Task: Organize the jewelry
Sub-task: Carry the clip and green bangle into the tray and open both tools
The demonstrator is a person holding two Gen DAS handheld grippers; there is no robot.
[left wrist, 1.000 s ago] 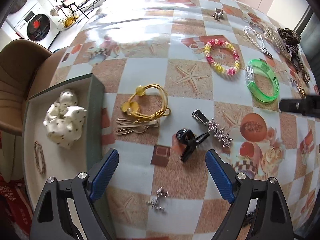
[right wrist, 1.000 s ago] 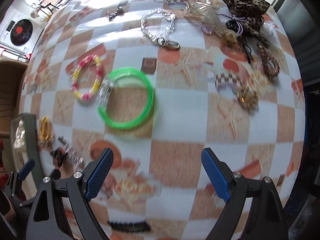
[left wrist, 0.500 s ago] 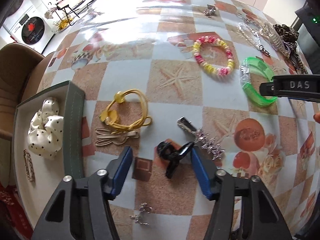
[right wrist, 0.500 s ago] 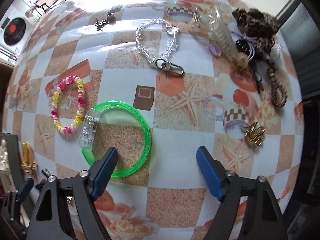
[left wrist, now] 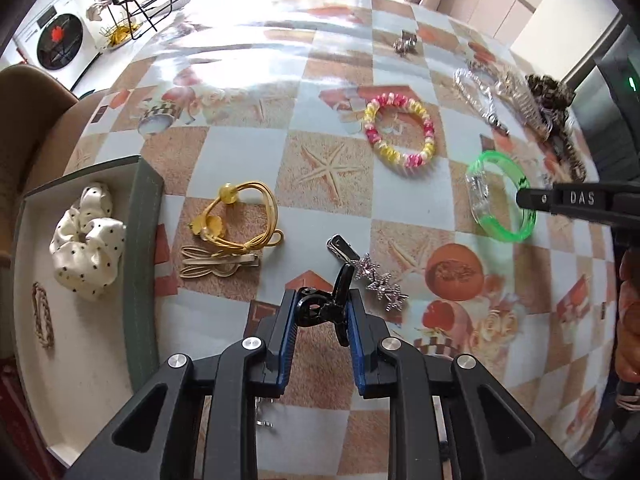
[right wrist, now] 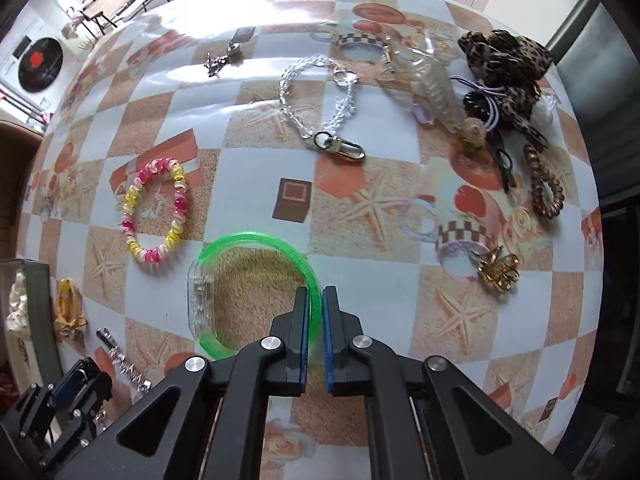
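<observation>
Your left gripper (left wrist: 320, 316), jaws just closed, pinches the black hair clip (left wrist: 326, 308) at lower centre of its view. Your right gripper (right wrist: 316, 320), likewise just closed, clamps the green bangle (right wrist: 256, 288), lower centre, on the table (right wrist: 400, 272).

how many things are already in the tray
2 that show: a white fabric scrunchie with black dots near the far end of the grey-rimmed tray, and a small braided loop nearer the camera. The tray's near end is cut off, so more may be hidden.
</observation>
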